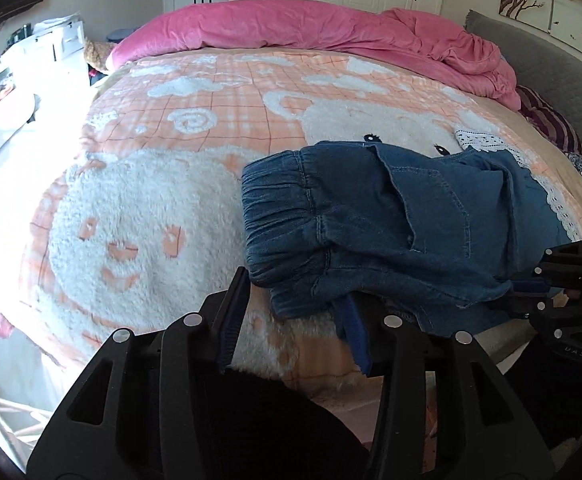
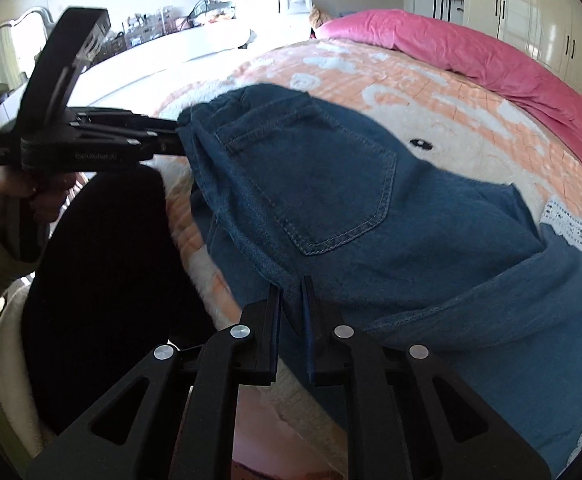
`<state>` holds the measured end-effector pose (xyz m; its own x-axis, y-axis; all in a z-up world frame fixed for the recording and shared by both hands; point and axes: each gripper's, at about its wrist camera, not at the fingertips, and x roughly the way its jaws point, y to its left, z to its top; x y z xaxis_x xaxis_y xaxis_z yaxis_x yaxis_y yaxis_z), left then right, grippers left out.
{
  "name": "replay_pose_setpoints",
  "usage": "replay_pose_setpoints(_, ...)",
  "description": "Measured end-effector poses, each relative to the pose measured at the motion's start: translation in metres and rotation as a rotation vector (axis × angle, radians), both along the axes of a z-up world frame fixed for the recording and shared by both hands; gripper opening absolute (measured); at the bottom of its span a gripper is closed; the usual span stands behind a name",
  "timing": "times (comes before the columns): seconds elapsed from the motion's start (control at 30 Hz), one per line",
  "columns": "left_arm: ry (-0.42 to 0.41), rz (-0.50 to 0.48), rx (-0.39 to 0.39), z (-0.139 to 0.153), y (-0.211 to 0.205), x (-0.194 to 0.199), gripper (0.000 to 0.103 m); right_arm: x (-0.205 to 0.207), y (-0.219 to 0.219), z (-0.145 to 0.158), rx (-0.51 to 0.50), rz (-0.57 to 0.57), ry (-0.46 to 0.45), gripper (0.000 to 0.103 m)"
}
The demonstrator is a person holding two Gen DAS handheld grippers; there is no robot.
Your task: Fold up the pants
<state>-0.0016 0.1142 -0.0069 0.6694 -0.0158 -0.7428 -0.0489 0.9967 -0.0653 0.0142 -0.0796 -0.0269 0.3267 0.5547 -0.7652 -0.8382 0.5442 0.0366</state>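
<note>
Blue denim pants [image 1: 371, 220] lie folded on the bed's right half, gathered waistband to the left, back pocket [image 2: 323, 184] facing up. My left gripper [image 1: 294, 290] is open at the near corner of the waistband; the denim edge drapes over its right finger [image 1: 351, 320] and the left finger stands apart from it. In the right wrist view the left gripper [image 2: 177, 132] has its tips at the waistband edge. My right gripper [image 2: 291, 290] is shut on a fold of the pants [image 2: 331, 200] at their near edge. It also shows at the right rim, right gripper [image 1: 547, 284].
The bed carries a peach and white fleece blanket [image 1: 151, 200], and a pink duvet [image 1: 291, 24] is bunched along its far side. White lace trim [image 1: 479, 140] peeks from under the pants. A hand [image 2: 7, 188] in a green sleeve holds the left gripper. White cluttered furniture [image 1: 11, 100] runs along the left.
</note>
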Motion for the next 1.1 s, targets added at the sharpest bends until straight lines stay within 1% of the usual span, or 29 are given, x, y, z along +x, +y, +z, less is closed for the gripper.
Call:
replay_pose_setpoints(0.07, 0.007, -0.002, -0.019, 0.002, 0.002, -0.008, 0.041, 0.001, 0.0, -0.005, 0.001, -0.01, 0.025, 0.014)
replay_pose_setpoints(0.13, 0.001, 0.003, -0.031, 0.008, 0.004, -0.016, 0.042, -0.001, -0.002, -0.004, 0.004, -0.006, 0.027, 0.016)
replay_pose_setpoints(0.2, -0.015, 0.009, -0.029, 0.019, 0.004, -0.026, 0.044, 0.0, -0.004, -0.003, 0.011, -0.005, 0.038, 0.017)
replay_pose_setpoints(0.27, -0.049, 0.019, -0.016, 0.033, 0.002, -0.032, 0.044, 0.0, -0.004, -0.004, 0.011, -0.006, 0.051, 0.018)
replay_pose_setpoints(0.3, -0.065, 0.017, -0.025, 0.041, 0.001, -0.032, 0.044, -0.001, -0.004, -0.005, 0.011, -0.004, 0.055, 0.019)
replay_pose_setpoints(0.37, -0.089, -0.013, -0.073, 0.051, -0.007, -0.027, 0.044, -0.002, -0.005, -0.006, 0.017, -0.002, 0.062, 0.022)
replay_pose_setpoints(0.43, -0.084, -0.059, -0.114, 0.052, -0.02, -0.014, 0.044, -0.002, -0.007, -0.004, 0.029, 0.003, 0.085, 0.024)
replay_pose_setpoints(0.47, -0.081, -0.08, -0.124, 0.05, -0.027, -0.007, 0.044, -0.003, -0.009, -0.001, 0.041, 0.005, 0.096, 0.026)
replay_pose_setpoints(0.5, -0.064, -0.097, -0.125, 0.044, -0.036, 0.002, 0.041, -0.004, -0.012, 0.002, 0.053, 0.006, 0.1, 0.028)
replay_pose_setpoints(0.53, -0.038, -0.102, -0.121, 0.038, -0.042, 0.008, 0.038, -0.004, -0.015, 0.005, 0.064, 0.006, 0.103, 0.028)
replay_pose_setpoints(0.57, -0.018, -0.116, -0.125, 0.032, -0.047, 0.013, 0.033, -0.005, -0.019, 0.01, 0.08, 0.003, 0.101, 0.028)
replay_pose_setpoints(0.6, 0.0, -0.131, -0.126, 0.024, -0.053, 0.017, 0.031, -0.004, -0.027, 0.017, 0.105, -0.015, 0.084, 0.028)
replay_pose_setpoints(0.63, 0.019, -0.135, -0.113, 0.017, -0.058, 0.019, 0.031, -0.003, -0.032, 0.023, 0.125, -0.036, 0.07, 0.028)
replay_pose_setpoints(0.73, 0.073, -0.131, -0.036, -0.003, -0.067, 0.021, 0.031, 0.005, -0.051, 0.042, 0.182, -0.12, 0.008, 0.029)
replay_pose_setpoints(0.77, 0.093, -0.129, -0.03, -0.01, -0.068, 0.021, 0.031, 0.009, -0.054, 0.046, 0.194, -0.141, 0.0, 0.03)
replay_pose_setpoints(0.83, 0.117, -0.121, -0.036, -0.019, -0.066, 0.019, 0.031, 0.019, -0.059, 0.05, 0.213, -0.18, 0.002, 0.036)
replay_pose_setpoints(0.97, 0.124, -0.118, -0.048, -0.025, -0.061, 0.018, 0.031, 0.035, -0.056, 0.04, 0.185, -0.22, 0.034, 0.037)
replay_pose_setpoints(1.1, 0.118, -0.117, -0.043, -0.027, -0.063, 0.019, 0.031, 0.055, -0.052, 0.01, 0.096, -0.283, 0.118, 0.037)
